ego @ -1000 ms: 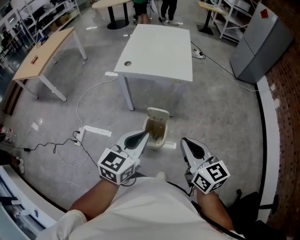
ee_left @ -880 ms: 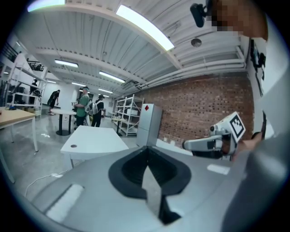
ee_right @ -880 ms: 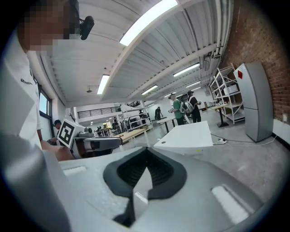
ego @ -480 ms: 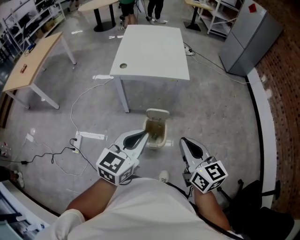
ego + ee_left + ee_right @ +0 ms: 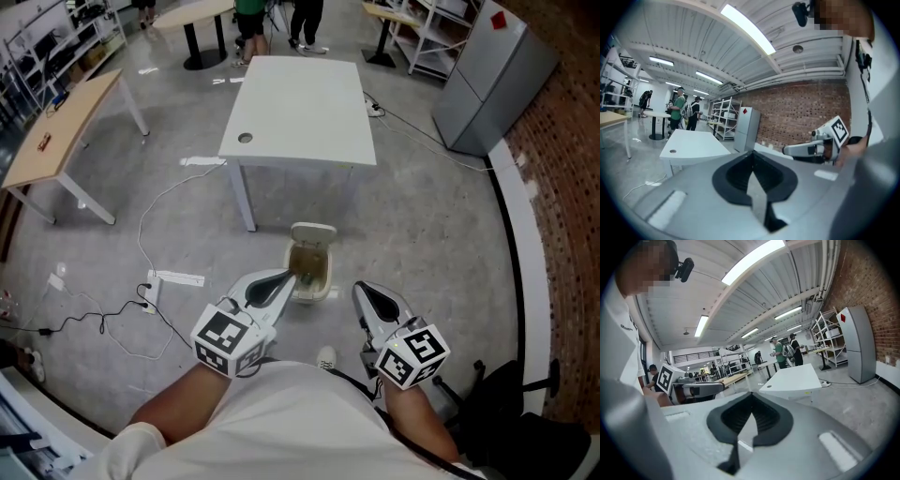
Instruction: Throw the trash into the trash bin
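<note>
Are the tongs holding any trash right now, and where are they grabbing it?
Nothing is held. The left tongs and the right tongs are both shut, with nothing pinched between them.

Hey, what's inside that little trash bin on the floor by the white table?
The trash bin has its lid flipped open, showing a brownish inside. No separate item can be made out there. The left gripper covers its left edge.
</note>
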The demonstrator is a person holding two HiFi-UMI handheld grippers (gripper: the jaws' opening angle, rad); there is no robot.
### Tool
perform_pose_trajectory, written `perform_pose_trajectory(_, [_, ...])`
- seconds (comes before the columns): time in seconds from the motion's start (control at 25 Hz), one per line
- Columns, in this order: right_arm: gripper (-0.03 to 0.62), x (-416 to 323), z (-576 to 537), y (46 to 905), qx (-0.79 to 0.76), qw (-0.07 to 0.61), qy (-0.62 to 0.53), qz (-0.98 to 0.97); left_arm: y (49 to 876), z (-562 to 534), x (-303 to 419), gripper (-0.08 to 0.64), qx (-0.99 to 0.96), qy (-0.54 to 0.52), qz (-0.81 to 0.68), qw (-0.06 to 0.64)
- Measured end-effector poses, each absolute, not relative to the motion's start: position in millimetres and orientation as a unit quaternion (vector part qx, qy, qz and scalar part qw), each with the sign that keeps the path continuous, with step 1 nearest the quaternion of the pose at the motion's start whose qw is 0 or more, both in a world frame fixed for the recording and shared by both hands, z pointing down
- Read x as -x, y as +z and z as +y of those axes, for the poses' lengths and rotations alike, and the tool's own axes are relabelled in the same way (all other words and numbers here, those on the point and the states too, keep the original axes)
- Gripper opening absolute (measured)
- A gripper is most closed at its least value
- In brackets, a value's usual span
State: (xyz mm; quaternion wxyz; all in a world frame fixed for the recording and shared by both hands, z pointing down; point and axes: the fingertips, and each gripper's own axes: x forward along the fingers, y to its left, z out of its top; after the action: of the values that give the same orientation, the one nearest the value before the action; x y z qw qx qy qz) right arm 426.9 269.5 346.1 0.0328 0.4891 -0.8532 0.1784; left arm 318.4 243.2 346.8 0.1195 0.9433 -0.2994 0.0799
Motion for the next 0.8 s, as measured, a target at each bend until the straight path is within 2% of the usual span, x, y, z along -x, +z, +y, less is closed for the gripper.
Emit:
perform_pose_trajectory(0.2, [0.002, -430.5, 270.9, 342.5, -0.487, 0.034, 0.174, -0.855, 346.7, 245.6, -323.0, 0.008, -0.943, 0.072, -0.296, 0.133])
perform_pose_trajectory(0.8, [0.002, -439.8, 272.1, 342.1, -0.489, 0.038, 0.164, -0.856, 343.5, 246.0, -331.5, 0.008, -0.944, 0.079, -0.304, 0.098])
